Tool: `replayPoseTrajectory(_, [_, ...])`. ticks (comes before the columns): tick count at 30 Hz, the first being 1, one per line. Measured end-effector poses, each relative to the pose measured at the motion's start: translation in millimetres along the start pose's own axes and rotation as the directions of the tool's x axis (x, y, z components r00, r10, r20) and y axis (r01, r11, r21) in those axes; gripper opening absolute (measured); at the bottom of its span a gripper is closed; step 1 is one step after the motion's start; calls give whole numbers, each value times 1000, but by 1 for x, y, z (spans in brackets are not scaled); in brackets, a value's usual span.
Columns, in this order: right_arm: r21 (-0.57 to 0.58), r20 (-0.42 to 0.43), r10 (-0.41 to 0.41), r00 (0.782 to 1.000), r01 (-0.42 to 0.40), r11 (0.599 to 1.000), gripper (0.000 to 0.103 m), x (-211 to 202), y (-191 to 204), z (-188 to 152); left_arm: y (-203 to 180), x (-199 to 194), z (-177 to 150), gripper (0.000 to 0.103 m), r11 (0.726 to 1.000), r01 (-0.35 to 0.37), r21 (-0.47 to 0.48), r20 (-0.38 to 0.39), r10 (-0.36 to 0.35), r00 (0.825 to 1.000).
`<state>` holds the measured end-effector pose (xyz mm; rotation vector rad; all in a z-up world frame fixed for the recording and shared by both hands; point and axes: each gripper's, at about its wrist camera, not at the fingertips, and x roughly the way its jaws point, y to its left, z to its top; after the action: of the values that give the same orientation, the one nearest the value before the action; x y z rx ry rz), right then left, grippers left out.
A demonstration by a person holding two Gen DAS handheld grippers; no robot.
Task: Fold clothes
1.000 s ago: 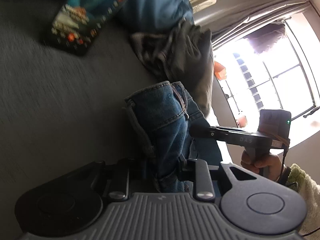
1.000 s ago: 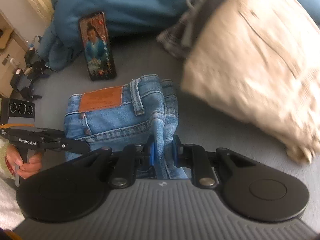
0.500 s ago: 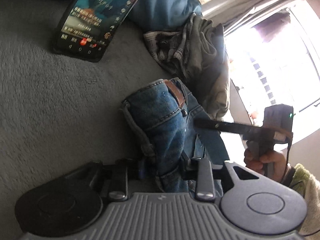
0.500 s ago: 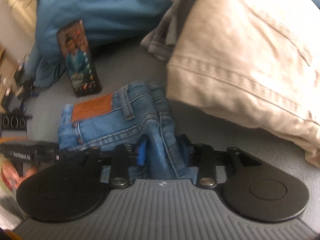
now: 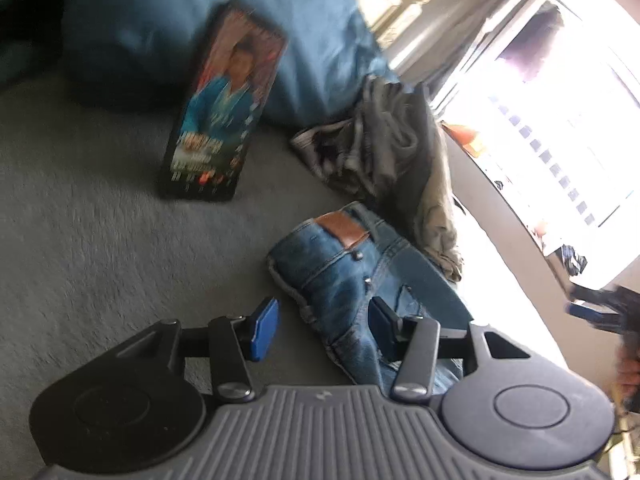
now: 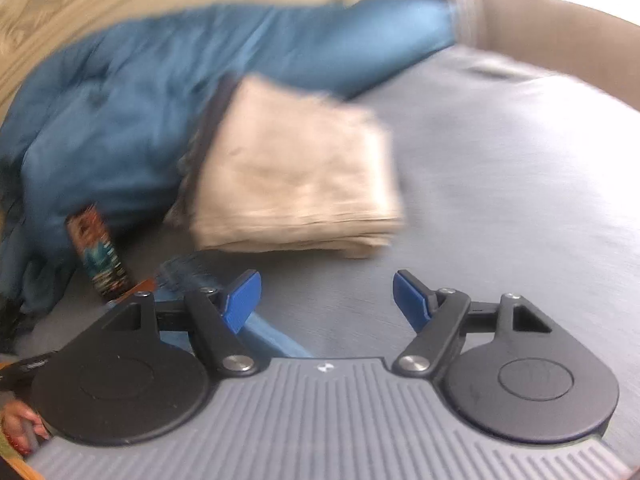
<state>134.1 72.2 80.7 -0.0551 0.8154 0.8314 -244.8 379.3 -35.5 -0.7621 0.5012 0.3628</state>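
Observation:
The folded blue jeans (image 5: 352,272), brown leather patch up, lie on the grey bed cover (image 5: 100,240). My left gripper (image 5: 322,330) hovers just behind them. Its jaws are opening, and the near end of the jeans lies loosely between the blue pads (image 5: 264,328), which do not press on it. In the right wrist view my right gripper (image 6: 326,304) is also opening, with only bare cover between its pads. A corner of the jeans (image 6: 264,332) shows behind its left finger. The right gripper (image 5: 600,308) appears blurred at the far right edge of the left view.
A folded beige garment (image 6: 296,176) lies ahead of the right gripper, against a blue duvet (image 6: 140,92). A phone (image 5: 224,108) with a lit screen leans on the duvet. Crumpled grey clothes (image 5: 384,148) sit behind the jeans. A bright window (image 5: 560,100) is at the right.
Both grippers were shut on the jeans and have let go. The left one backed off and rose; the right one swung away towards the beige garment.

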Motion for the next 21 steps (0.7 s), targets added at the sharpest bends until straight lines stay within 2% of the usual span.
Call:
replayPoseTrajectory(2, [-9,47,-89,995,90,996,73,-45,-12,-15,-14,1,5,51,998,11,67,-6,-10,1000])
replayPoseTrajectory(5, [-35,106,-210,972,214,976,72,-100,-24,-37,-40,12,11,51,985,56,161,-34,-52,998])
replayPoseTrajectory(7, [-28,130,-253,959,259,966,68,-123,-34,-54,-62,15,7,51,970,89,225,-63,-77,995])
replayPoseTrajectory(9, [-24,133,-264,955,269,963,59,-131,-39,-70,-86,33,5,51,950,124,285,-100,-99,990])
replayPoseTrajectory(13, [-50,80,-213,974,218,975,36,-102,-40,-97,-132,81,-4,49,906,176,384,-173,-116,978])
replayPoseTrajectory(16, [-96,40,-158,987,161,982,27,-62,-30,-107,-157,115,-12,48,870,189,456,-202,-106,974])
replayPoseTrajectory(18, [-127,8,-130,992,130,983,25,-35,-25,-111,-168,132,-17,47,844,190,502,-213,-92,973])
replayPoseTrajectory(20, [-167,-21,-135,991,129,978,23,-12,-22,-112,-176,146,-22,47,816,192,545,-224,-79,971])
replayPoseTrajectory(21, [-182,-34,-139,990,130,975,23,-1,-22,-112,-176,152,-23,47,815,197,545,-235,-77,969])
